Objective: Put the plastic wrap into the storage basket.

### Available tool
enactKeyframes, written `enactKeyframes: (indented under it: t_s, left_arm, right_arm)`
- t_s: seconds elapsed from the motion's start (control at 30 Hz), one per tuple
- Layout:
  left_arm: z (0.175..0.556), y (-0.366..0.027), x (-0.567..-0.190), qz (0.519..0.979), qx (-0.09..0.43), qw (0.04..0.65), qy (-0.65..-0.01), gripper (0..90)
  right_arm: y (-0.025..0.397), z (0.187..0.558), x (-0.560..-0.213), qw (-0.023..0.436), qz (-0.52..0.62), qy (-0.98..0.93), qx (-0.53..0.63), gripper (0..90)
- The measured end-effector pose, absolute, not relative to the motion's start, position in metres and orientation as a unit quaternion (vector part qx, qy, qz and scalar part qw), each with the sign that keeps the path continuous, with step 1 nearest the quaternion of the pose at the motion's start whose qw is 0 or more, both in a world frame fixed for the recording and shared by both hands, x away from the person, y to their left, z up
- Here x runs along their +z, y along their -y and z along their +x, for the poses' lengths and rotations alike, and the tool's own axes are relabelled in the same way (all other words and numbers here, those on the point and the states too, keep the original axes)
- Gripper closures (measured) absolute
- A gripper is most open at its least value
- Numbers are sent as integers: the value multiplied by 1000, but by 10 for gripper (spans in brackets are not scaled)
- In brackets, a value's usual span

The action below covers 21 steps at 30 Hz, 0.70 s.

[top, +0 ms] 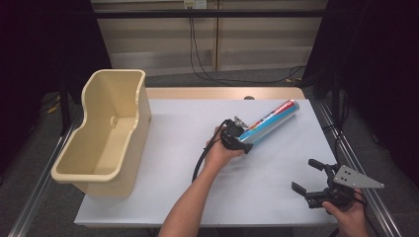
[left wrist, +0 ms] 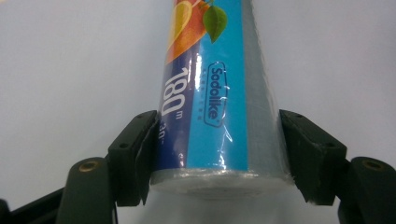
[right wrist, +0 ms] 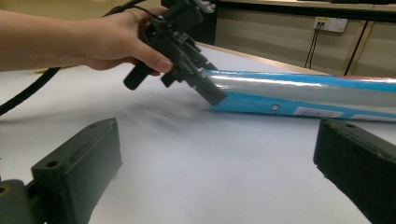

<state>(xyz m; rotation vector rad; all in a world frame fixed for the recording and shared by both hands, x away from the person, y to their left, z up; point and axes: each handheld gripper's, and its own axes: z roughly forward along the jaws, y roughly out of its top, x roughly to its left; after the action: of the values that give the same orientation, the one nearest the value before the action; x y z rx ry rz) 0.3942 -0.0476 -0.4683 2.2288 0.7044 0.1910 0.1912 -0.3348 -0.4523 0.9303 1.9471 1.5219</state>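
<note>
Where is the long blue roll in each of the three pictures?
High view: the blue roll lies slanted on the table, right of centre, its near end at the left gripper.
Left gripper view: it runs up the middle, its end between the two jaws.
Right gripper view: it lies across the right side, beyond the open jaws.
Shared landmark: the left gripper at the roll's end.

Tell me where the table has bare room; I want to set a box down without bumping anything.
Free: the wide white patch between the beige bin and the left gripper, and the near strip between both forearms. Crowded: the right half, where the roll lies diagonally with its near end between the left gripper's jaws, and the corner where the right gripper sits open.
</note>
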Motion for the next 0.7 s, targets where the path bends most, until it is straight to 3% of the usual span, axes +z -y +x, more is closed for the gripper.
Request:
enactKeyframes:
  t_s: [0.53, 0.7]
  left_arm:
    - [315, -82, -466, 873, 74, 394, -277, 320]
    - [293, -107, -465, 872, 79, 392, -281, 319]
  right_arm:
    - [330, 193, -454, 245, 340, -717, 557, 6]
    - [326, 194, -454, 243, 338, -720, 555, 6]
